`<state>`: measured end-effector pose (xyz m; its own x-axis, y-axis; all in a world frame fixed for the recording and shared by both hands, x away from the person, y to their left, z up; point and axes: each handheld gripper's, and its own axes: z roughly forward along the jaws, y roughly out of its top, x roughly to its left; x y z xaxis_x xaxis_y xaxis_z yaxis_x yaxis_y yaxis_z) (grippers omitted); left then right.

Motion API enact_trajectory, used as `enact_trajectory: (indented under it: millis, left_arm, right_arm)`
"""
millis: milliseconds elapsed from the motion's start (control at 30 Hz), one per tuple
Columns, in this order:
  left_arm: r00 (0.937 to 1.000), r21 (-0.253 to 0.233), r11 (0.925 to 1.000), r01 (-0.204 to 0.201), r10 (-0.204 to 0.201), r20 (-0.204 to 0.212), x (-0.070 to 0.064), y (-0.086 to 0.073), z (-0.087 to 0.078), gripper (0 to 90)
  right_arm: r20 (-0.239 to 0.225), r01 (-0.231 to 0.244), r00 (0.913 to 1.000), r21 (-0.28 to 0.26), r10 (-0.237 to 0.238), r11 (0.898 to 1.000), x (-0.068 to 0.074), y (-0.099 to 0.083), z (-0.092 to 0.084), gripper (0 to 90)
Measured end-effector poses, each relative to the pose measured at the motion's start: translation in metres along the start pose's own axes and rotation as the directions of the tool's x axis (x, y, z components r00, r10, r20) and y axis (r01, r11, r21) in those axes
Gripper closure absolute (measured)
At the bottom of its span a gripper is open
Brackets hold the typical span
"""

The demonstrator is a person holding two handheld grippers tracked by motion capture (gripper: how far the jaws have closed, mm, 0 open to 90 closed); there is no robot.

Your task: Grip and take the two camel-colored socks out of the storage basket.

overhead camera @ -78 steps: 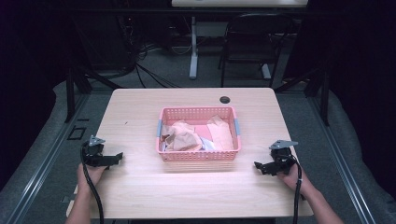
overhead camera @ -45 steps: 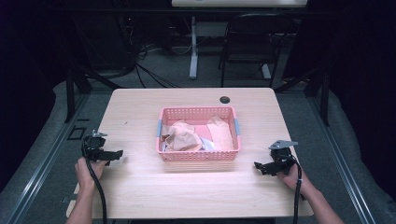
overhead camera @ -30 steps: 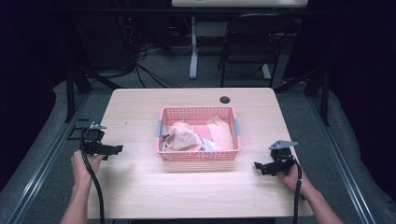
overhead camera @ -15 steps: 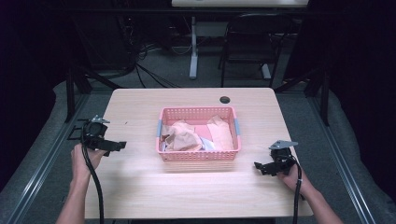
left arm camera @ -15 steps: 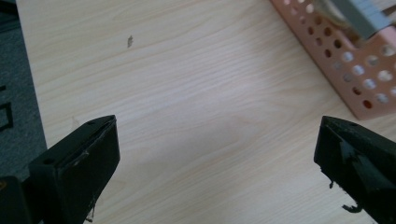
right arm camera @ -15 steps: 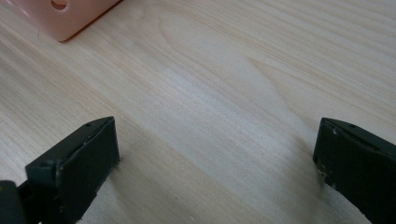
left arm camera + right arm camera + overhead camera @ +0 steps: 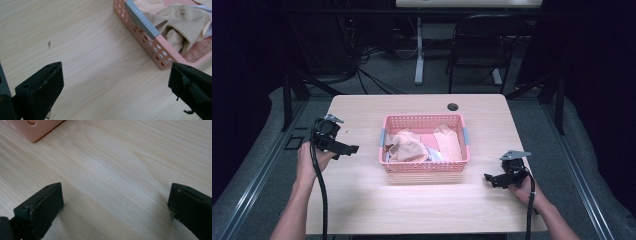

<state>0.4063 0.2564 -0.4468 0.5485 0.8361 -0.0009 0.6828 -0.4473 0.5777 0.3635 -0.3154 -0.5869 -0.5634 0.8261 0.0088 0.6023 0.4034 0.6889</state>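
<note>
The left gripper is raised above the table and aimed at the basket, jaws spread wide, nothing held. The basket sits mid-table with tan cloth heaped at its left end, just inside the grey handle. For a clean pick, the jaws are best carried over the near rim rather than into it, lowered onto the highest fold of cloth, and closed only once fabric lies between them; the perforated wall should be cleared. The right gripper is parked low by the basket's right corner, jaws also wide and empty, well apart from the cloth. How many pieces are piled inside cannot be told: the folds overlap, and something pink and something white are mostly buried beneath. The basket floor is hidden.
</note>
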Motion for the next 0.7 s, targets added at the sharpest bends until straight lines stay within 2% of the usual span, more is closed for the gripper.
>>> enact_trajectory:
  millis: [233, 467, 700]
  left_arm:
    - [0.9993, 0.006, 0.9994, -0.033, 0.033, 0.015, -0.011, 0.015, 0.003, 0.2]
    - [0.9964, 0.017, 0.9967, -0.079, 0.078, 0.032, -0.026, 0.035, 0.009, 0.1]
    - [0.9929, 0.037, 0.9929, -0.113, 0.112, 0.04, -0.038, 0.047, 0.017, 0.1]
  right_arm:
    - [0.0, 0.0, 1.0, 0.0, 0.0, 1.0, 0.0, 0.0, 0.0, 0.0]
    - [0.0, 0.0, 1.0, 0.0, 0.0, 1.0, 0.0, 0.0, 0.0, 0.0]
    - [0.0, 0.0, 1.0, 0.0, 0.0, 1.0, 0.0, 0.0, 0.0, 0.0]
